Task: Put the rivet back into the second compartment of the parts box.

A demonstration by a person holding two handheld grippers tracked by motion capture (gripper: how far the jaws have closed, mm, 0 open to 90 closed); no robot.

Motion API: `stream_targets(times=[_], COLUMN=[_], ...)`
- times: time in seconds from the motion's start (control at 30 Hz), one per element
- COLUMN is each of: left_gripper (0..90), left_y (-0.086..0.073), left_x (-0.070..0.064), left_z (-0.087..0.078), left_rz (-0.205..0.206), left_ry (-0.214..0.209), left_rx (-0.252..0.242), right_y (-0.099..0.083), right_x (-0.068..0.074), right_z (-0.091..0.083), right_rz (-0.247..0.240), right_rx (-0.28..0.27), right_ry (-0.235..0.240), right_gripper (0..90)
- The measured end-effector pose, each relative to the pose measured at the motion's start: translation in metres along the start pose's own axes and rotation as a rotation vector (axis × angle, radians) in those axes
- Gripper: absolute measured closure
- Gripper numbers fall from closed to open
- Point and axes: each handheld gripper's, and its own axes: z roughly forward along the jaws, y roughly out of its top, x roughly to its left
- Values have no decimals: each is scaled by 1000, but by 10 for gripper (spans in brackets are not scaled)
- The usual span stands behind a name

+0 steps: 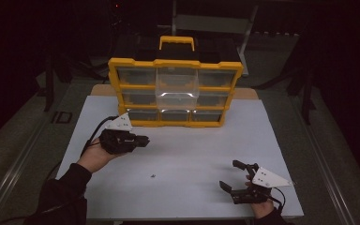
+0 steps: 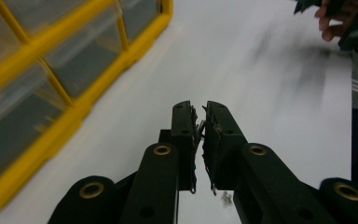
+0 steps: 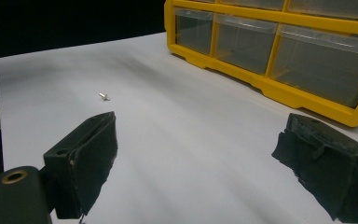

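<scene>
Screw, a tiny loose one, lies on the white surface toward its near edge between both grippers, left gripper with jaws pressed together, right gripper spread wide, seemingly readied to pick it for the yellow drawer organizer at the far edge.

We see a white table top lit from above, while the room around it lies in near darkness. A brown board shows under its far edge. Grey floor runs along both sides, with a metal rail at the left. Behind, we make out a pale metal frame and dark stand legs.
</scene>
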Motion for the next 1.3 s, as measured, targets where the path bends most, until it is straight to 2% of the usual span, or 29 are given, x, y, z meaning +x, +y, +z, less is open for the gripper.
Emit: stream_targets(times=[0.1, 0.17, 0.53, 0.6, 0.63, 0.73, 1.0, 1.3], left_gripper=[811, 811, 811, 811, 811, 811, 811, 811], left_y=[13, 15, 47, 47, 57, 67, 84, 114], left_x=[3, 3, 10, 10, 11, 13, 17, 20], left_z=[-12, -14, -45, -45, -51, -59, -70, -86], left_rz=[12, 13, 45, 45, 59, 67, 63, 84], left_ry=[11, 11, 37, 37, 46, 54, 63, 115], left_rx=[-15, -15, -54, -54, -58, -71, -105, -161], right_y=[0, 0, 0, -1, -1, -1, 0, -1], right_x=[0, 0, 0, 0, 0, 0, 0, 0], right_z=[0, 0, 1, 1, 1, 1, 1, 1], right_rz=[0, -2, -3, -4, -5, -5, -4, -3], right_rx=[0, 1, 2, 2, 2, 3, -1, 0], right_ry=[1, 0, 1, 1, 1, 2, 1, 2], right_gripper=[105, 105, 105, 105, 105, 105, 105, 105])
